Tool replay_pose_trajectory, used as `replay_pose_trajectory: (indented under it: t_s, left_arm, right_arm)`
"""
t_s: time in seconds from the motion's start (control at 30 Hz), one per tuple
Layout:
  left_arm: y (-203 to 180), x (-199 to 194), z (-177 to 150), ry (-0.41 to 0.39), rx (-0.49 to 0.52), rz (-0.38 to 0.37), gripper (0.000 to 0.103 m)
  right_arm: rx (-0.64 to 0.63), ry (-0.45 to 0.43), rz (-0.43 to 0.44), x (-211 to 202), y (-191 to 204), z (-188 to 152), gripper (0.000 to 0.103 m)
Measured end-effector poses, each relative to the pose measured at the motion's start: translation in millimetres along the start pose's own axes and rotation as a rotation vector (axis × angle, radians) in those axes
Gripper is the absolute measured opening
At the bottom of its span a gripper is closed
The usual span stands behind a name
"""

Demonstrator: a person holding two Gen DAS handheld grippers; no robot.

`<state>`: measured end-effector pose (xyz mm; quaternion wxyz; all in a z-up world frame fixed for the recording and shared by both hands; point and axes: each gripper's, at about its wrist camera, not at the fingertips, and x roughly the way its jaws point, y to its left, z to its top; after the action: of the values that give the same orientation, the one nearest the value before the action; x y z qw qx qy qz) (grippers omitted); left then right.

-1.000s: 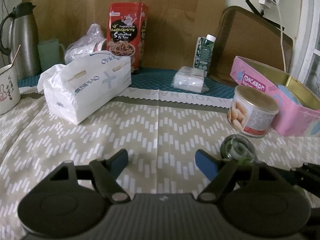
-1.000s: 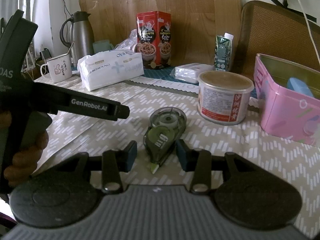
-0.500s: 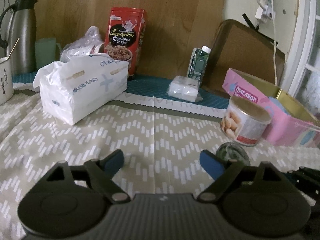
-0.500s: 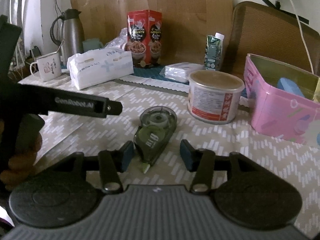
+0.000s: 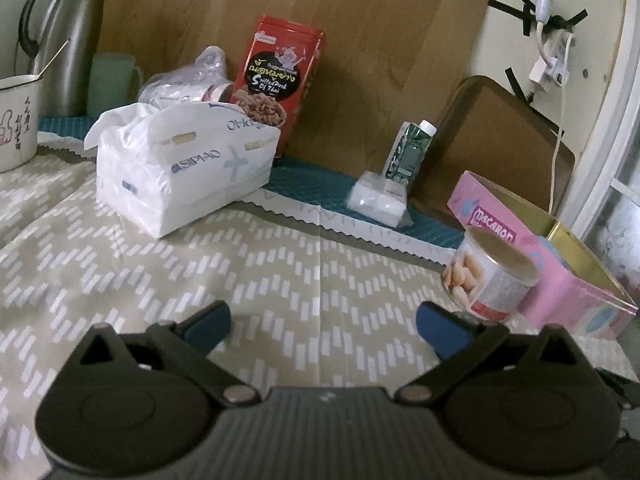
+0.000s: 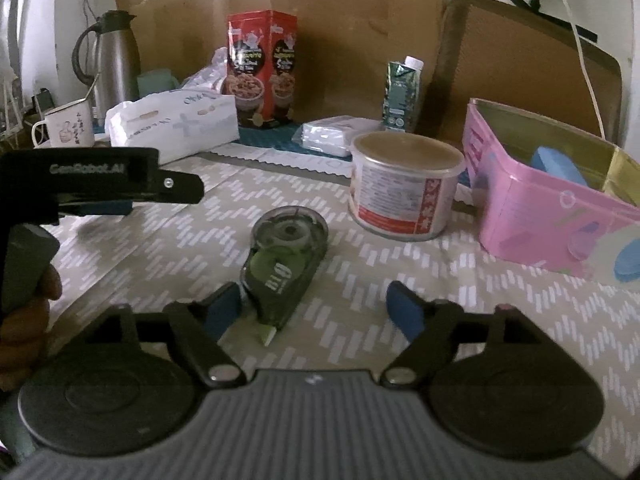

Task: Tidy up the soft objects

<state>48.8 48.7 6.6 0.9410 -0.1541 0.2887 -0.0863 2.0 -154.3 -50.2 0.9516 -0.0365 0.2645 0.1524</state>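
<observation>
A white tissue pack lies at the left on the patterned tablecloth; it also shows in the right wrist view. A small clear-wrapped tissue packet lies on the blue mat at the back, and shows in the right wrist view too. My left gripper is open and empty above bare cloth. My right gripper is open, with a green correction-tape dispenser lying between its fingers, nearer the left one. A pink tin box at the right holds a blue soft object.
A round tin can stands beside the pink box. A red snack box, a green carton, a steel flask and a white mug line the back and left. The left gripper body crosses the right view.
My right gripper's jaws have opened wider around the tape dispenser. My left gripper has tilted and shifted, and the dispenser has dropped out of its view.
</observation>
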Motion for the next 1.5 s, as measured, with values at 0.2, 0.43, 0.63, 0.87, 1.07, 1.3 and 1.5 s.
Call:
replay_pose_trajectory:
  t_s: [0.2,0.43,0.63,0.87,1.07,1.3,1.5]
  left_arm:
    - [3.5,-0.7,0.9,0.001,-0.018,-0.016,0.103]
    - [-8.3,3.9,0.7,0.037,0.065,0.032,0.103]
    - [-26.2,8.5,-3.5,0.117,0.261,0.075,0.103]
    - [-19.5,7.5,-1.7,0.119,0.252,0.036,0.103]
    - [-17.3,6.5,-0.6,0.116,0.244,0.02,0.103]
    - [-8.3,3.9,2.3,0.104,0.194,-0.027,0.103]
    - [-7.4,2.6,1.8,0.097,0.176,-0.03,0.103]
  right_arm:
    - [-0.022,0.032,0.027,3.4,5.0,1.3,0.103]
    - [-0.016,0.03,0.011,2.8,7.1,0.8,0.103]
    - [-0.014,0.03,0.008,2.7,7.5,0.8,0.103]
    - [-0.014,0.03,0.007,2.7,7.2,0.9,0.103]
    - [-0.016,0.031,0.01,3.1,6.6,1.2,0.103]
    - [-0.015,0.03,0.007,3.2,8.2,1.4,0.103]
    - [-0.015,0.03,0.007,3.3,7.9,1.4,0.103]
